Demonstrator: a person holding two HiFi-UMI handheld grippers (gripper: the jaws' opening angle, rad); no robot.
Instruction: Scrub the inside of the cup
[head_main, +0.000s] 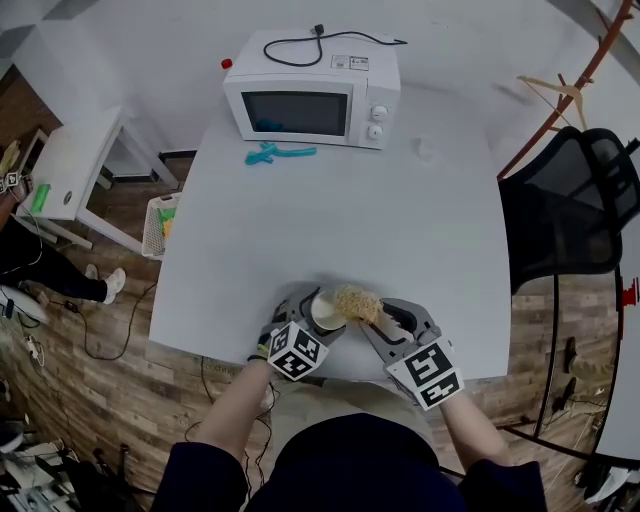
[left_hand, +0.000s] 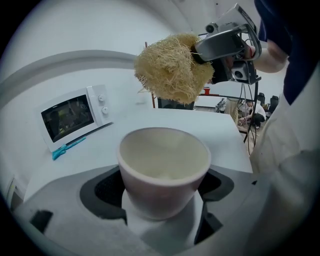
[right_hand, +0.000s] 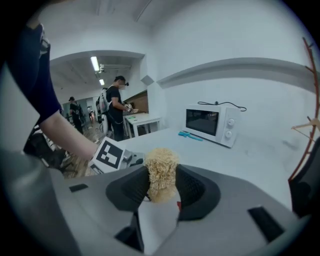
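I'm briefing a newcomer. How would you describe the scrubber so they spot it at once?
Find the near edge of the white table. The scrubber is clamped in the right gripper, beside the cup. It is the only shaggy, straw-coloured tuft there.

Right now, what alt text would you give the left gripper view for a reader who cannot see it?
A white, empty cup sits clamped in the left tool. Above it in this view, the right tool holds a straw-coloured fibre scrubber, not yet inside the cup. Behind, a white microwave stands on the white table.
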